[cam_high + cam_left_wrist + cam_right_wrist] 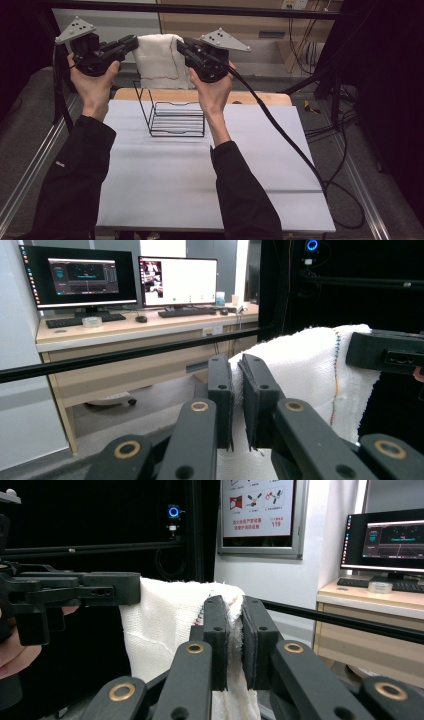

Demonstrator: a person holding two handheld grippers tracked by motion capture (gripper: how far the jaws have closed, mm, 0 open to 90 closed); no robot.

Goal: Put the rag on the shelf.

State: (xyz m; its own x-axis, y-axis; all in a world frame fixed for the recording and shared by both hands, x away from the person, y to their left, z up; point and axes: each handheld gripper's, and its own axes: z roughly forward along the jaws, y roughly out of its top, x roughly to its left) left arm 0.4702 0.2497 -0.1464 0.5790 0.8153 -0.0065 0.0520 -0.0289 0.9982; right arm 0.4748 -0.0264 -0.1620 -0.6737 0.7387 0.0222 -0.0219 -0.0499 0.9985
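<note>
White towel [159,60] pinched between left gripper [131,44] and right gripper [181,47], wire rack [172,117] beneath, monitors [85,277] beyond

1. Left tongs [237,390] are clamped onto the edge of a white towel [305,370], with the cloth pinched between both black jaws.
2. The towel spreads off to the right, and a thin coloured stitch line runs down it near its far edge.
3. The other tongs [385,352] are gripping the towel's far side at the right edge of the view.
4. Behind all that there's a wooden desk [125,332] with two monitors [120,277], keyboards and a mouse on it.
5. A black bar [125,355] crosses in front of the desk.
</note>
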